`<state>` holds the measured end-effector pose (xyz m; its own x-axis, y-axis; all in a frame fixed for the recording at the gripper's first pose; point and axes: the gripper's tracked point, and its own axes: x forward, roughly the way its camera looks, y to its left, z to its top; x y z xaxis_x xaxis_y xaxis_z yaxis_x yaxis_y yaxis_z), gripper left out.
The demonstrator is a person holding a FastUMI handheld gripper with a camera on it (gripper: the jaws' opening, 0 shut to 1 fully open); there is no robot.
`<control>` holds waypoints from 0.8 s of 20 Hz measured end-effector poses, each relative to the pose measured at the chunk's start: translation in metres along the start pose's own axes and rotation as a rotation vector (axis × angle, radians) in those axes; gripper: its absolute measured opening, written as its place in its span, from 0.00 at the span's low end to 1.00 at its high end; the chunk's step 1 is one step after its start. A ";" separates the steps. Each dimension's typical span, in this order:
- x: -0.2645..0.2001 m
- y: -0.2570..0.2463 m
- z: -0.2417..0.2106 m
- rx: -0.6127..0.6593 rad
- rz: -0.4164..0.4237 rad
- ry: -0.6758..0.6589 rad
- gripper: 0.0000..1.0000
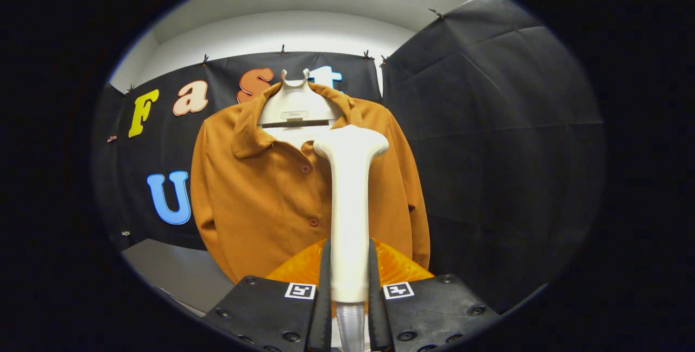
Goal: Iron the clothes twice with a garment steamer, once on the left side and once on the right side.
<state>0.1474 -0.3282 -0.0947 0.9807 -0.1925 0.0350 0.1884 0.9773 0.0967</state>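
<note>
An orange-brown buttoned shirt (260, 194) hangs on a white hanger (296, 107) straight ahead of me. My gripper (349, 270) is shut on the white handle of the garment steamer (350, 200), which stands upright between my fingers. The steamer's wide head (351, 143) reaches up in front of the shirt's placket, just right of the buttons and below the collar. I cannot tell whether the head touches the cloth. A grey hose end (351, 322) leaves the handle's bottom between the fingers.
Black cloth walls stand behind the shirt and to its right (499, 140). A pale floor or table strip (174, 270) lies below the shirt's left sleeve. White wall and ceiling run above the cloth.
</note>
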 end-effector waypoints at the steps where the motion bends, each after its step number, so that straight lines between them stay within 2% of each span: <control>1: 0.001 -0.001 -0.005 -0.001 0.003 0.007 0.30; 9: -0.006 -0.009 -0.063 -0.017 -0.001 0.111 0.30; 16: -0.031 -0.020 -0.117 -0.027 -0.015 0.219 0.30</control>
<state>0.1193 -0.3310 -0.2144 0.9652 -0.1863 -0.1837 0.2017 0.9770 0.0691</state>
